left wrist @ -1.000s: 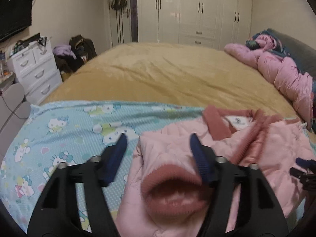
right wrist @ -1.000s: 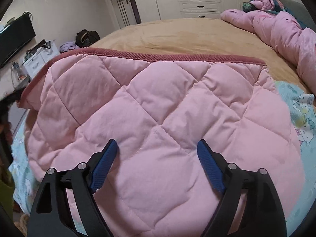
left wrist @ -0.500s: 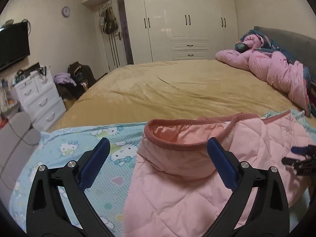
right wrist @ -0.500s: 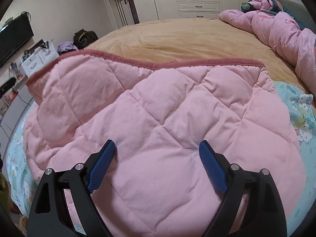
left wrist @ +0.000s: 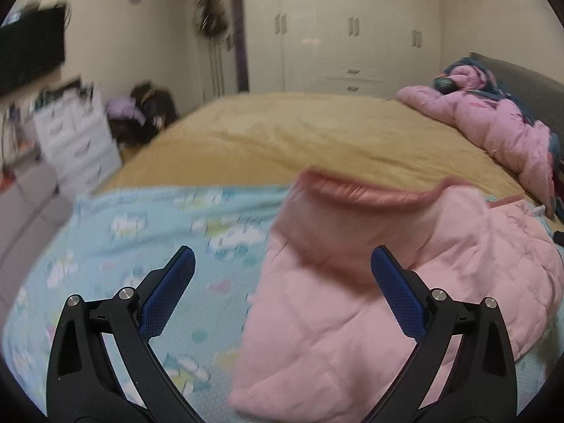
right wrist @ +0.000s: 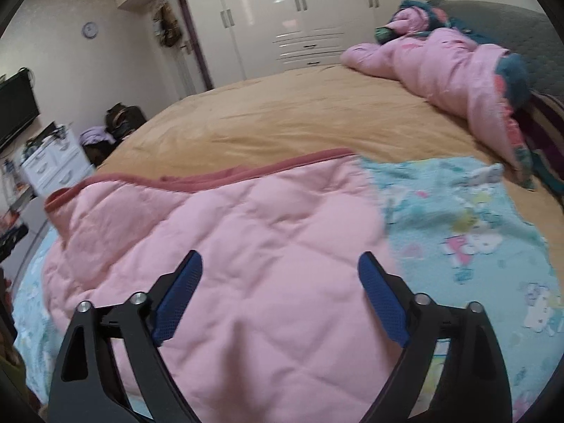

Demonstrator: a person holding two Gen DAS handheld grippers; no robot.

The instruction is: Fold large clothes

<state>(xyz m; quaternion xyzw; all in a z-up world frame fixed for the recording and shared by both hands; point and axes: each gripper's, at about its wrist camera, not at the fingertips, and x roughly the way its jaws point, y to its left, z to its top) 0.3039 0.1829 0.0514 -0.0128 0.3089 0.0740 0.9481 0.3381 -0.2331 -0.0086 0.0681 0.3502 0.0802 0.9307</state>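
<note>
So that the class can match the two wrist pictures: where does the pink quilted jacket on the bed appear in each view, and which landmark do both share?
Left wrist view: the pink quilted jacket fills the lower right, its ribbed edge towards the mustard bedspread.
Right wrist view: the jacket fills the lower left and middle.
Shared landmark: the white wardrobe behind the bed.

White wardrobe (right wrist: pixel 299 17), wall clock (right wrist: pixel 90 29), drawer chest (right wrist: pixel 53 165).
</note>
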